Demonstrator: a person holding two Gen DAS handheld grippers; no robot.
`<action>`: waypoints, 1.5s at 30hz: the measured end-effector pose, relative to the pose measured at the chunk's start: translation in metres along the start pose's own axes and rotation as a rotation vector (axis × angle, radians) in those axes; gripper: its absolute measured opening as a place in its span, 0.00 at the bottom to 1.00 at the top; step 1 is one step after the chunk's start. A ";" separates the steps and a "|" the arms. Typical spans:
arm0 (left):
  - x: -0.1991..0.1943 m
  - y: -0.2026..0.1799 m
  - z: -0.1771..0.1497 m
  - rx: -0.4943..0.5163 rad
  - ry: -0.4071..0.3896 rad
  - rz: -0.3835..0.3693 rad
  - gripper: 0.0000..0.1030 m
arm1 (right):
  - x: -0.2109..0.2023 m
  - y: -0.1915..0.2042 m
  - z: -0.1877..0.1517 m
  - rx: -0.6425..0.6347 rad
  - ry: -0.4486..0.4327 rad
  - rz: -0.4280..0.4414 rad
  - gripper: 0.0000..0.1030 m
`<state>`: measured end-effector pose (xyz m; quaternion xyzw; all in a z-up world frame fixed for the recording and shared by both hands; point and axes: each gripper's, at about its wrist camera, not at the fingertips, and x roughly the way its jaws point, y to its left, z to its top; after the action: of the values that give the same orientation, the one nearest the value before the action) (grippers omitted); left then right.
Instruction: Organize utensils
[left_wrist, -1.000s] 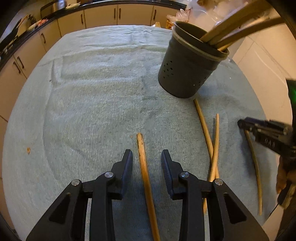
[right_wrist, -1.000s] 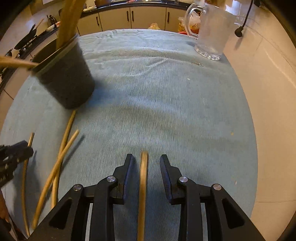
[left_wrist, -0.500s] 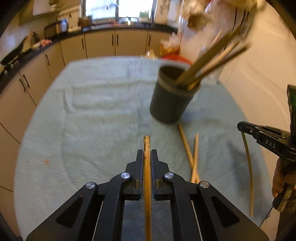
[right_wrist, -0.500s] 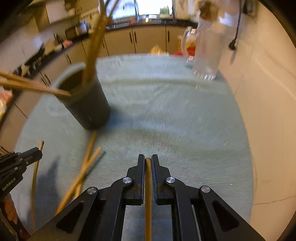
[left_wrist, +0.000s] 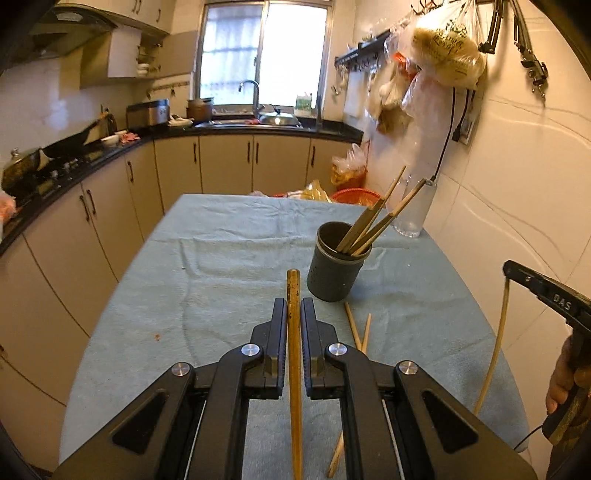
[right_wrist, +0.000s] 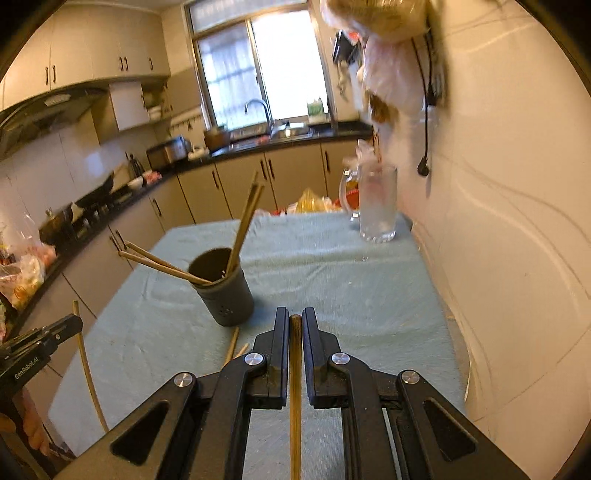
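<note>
In the left wrist view, the left tool (left_wrist: 294, 314) fills the lower centre of the frame, its two black fingers pinched on a long brown wooden chopstick (left_wrist: 294, 354) that runs straight up between them and juts past their tips. Just above and right of that tip stands a dark grey perforated cylindrical utensil holder (left_wrist: 335, 271) on the counter covered with a pale green towel (left_wrist: 221, 266). Several bamboo chopsticks (left_wrist: 376, 218) lean out of the holder toward the upper right. Two loose bamboo chopsticks (left_wrist: 357, 330) lie on the towel just below the holder, crossing near their lower ends. At the right edge the other tool shows from the side, a thin pale chopstick hanging down from its tip, with a person's hand (left_wrist: 567, 373) gripping the handle below.

In the right wrist view, the right tool (right_wrist: 295, 321) sits low in the centre, its fingers pressed on a darker brown chopstick (right_wrist: 295, 369) whose end barely reaches the fingertips. The holder stands left of centre, just above the tool, sticks fanning left and upward. A clear glass mug with a handle (right_wrist: 376, 206) stands at the far right corner of the towel, near the white tiled wall (right_wrist: 498, 221).
</note>
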<state>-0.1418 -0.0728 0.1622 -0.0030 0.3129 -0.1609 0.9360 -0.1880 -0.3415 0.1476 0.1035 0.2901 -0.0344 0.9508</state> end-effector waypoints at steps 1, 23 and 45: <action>-0.004 0.001 -0.002 -0.004 -0.007 0.005 0.06 | -0.002 0.000 0.000 0.000 -0.012 -0.001 0.07; -0.057 -0.009 -0.020 -0.025 -0.103 0.110 0.07 | -0.075 0.034 -0.027 0.086 -0.233 0.017 0.07; -0.056 0.024 -0.019 -0.094 -0.074 0.092 0.07 | -0.071 0.039 -0.027 0.115 -0.222 0.023 0.07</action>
<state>-0.1883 -0.0310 0.1773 -0.0386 0.2851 -0.1026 0.9522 -0.2570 -0.2976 0.1724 0.1567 0.1792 -0.0511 0.9699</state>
